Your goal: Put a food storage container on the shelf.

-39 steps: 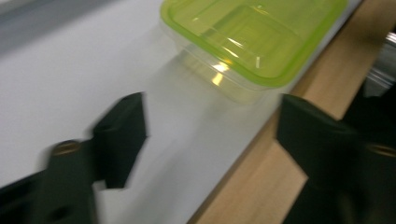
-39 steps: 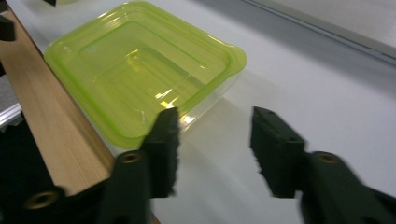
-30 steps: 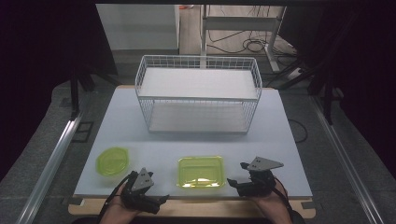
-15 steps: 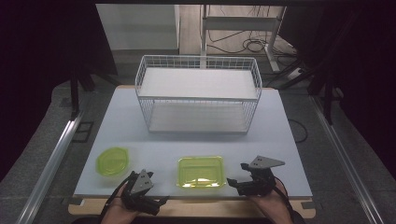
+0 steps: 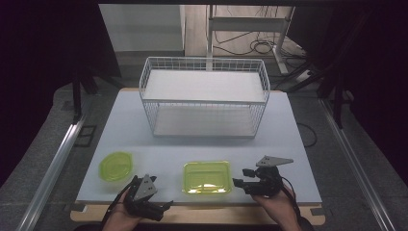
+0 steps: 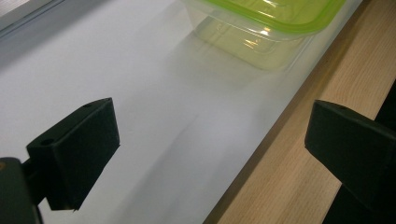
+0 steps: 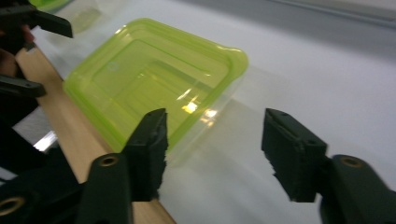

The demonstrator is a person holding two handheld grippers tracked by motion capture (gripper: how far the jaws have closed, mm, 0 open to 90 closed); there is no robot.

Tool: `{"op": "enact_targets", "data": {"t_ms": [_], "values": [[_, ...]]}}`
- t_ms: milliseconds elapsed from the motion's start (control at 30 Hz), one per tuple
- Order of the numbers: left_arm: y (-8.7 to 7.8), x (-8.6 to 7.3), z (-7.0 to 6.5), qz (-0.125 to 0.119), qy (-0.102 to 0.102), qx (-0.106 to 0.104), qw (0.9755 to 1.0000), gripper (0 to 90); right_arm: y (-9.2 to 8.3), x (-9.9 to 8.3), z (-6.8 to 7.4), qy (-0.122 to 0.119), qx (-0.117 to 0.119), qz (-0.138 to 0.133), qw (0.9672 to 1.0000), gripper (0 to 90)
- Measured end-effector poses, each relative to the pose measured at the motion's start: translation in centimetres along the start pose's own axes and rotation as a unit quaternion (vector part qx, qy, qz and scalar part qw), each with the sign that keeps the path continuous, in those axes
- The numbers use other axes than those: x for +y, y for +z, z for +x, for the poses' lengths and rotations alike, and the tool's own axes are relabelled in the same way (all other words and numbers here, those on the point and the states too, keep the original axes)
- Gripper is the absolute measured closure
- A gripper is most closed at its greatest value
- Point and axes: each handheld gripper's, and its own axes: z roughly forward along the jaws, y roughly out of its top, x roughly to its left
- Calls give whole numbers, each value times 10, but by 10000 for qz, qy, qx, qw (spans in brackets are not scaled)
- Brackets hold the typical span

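Observation:
A rectangular clear container with a lime-green lid point(image 5: 207, 177) sits near the table's front edge. It is also in the right gripper view point(image 7: 154, 79) and the left gripper view point(image 6: 261, 28). A round green-lidded container point(image 5: 116, 166) lies to its left. My right gripper point(image 5: 240, 179) point(image 7: 215, 140) is just right of the rectangular container. Its jaws have just been closing and stand half open, with only the container's near corner ahead of the left one. My left gripper point(image 5: 159, 208) point(image 6: 210, 140) is wide open over the front edge, holding nothing.
A white wire basket point(image 5: 204, 96) with a shelf stands at the back middle of the white table point(image 5: 288, 144). A wooden strip point(image 6: 299, 154) runs along the table's front edge. Dark floor and cables surround the table.
The right gripper's jaws have narrowed. Both hands have stayed almost where they were, and the containers have not moved.

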Motion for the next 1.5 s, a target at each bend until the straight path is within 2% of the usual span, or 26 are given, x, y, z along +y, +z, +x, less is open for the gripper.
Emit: {"op": "enact_targets", "data": {"t_ms": [100, 300, 367, 533, 667, 833, 900, 967, 1000, 1067, 1300, 1500], "values": [[1, 0, -1, 22, 36, 20, 10000, 30, 6, 2, -2, 342, 310, 93, 9989, 490], [2, 0, -2, 52, 121, 26, 9999, 30, 22, 7, -7, 351, 382, 381, 9979, 538], [2, 0, -2, 63, 138, 31, 9999, 30, 26, 8, -9, 499, 561, 424, 9963, 550], [2, -1, -3, 118, 221, 50, 9997, 30, 35, 8, -11, 696, 751, 618, 9928, 598], [3, 0, -4, 143, 282, 73, 9995, 30, 37, 7, -13, 946, 1013, 674, 9881, 676], [3, 0, -4, 140, 299, 88, 9994, 30, 37, 12, -12, 1004, 1243, 679, 9848, 790], [3, 0, -4, 141, 294, 99, 9994, 30, 37, 15, -10, 939, 1208, 719, 9856, 794], [2, -1, -4, 136, 295, 113, 9994, 30, 37, 16, -10, 969, 1228, 724, 9850, 798], [2, -1, -4, 129, 289, 112, 9994, 29, 37, 16, -10, 1011, 1246, 722, 9844, 801], [1, -1, -3, 121, 284, 115, 9995, 29, 37, 16, -13, 1169, 1411, 665, 9808, 806], [1, -1, -2, 120, 278, 130, 9995, 30, 30, 18, -18, 1279, 1277, 529, 9821, 809], [0, -1, -1, 93, 250, 158, 9995, 29, 22, 24, -27, 1428, 1270, 283, 9812, 810]]}}
